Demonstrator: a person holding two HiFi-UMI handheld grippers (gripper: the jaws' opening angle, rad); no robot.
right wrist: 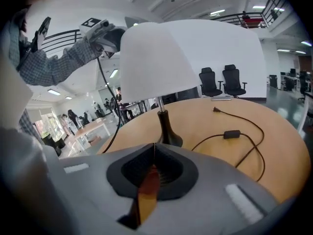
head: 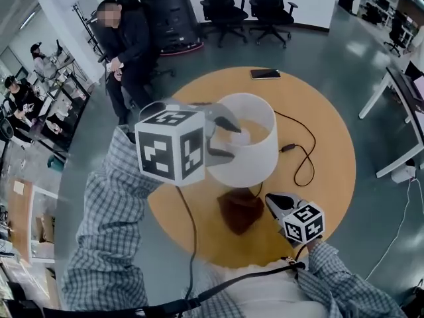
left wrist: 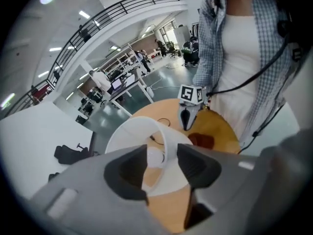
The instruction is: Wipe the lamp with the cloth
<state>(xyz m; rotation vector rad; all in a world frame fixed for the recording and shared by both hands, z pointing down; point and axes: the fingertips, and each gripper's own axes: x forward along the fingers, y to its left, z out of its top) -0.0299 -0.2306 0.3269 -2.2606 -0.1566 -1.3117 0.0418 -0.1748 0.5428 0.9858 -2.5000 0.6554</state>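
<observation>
White, smooth and drum-shaped with a slight taper: the lamp shade (head: pixel 246 165), open at the top, is carried on a thin metal stem above a dark, glossy, bell-shaped base (right wrist: pixel 167 132). The lamp is stood near the middle of a round table (head: pixel 321 184) with a matt, light wood top.

Dark red-brown and soft: the cloth (head: pixel 240 212), crumpled into an irregular wedge, is laid on the table just in front of the lamp, on the side nearest the person.

Left gripper (head: pixel 228 138), grey moulded body with black ribbed pads: it is held above the shade with its jaws apart. The shade's thin upper rim is seen passing between them in the left gripper view, and neither pad is pressed on it.

Right gripper (head: pixel 269 199), same build: it is held low over the table at the cloth's right edge. Its jaws are brought together on the cloth, and a red-brown strip is shown between the pads in the right gripper view.

A thin black cord (head: pixel 303 156) with a small oblong inline switch (head: pixel 287 148) is looped over the table to the right of the lamp. A flat, dark, rectangular phone (head: pixel 265 73) is laid at the far edge.
</observation>
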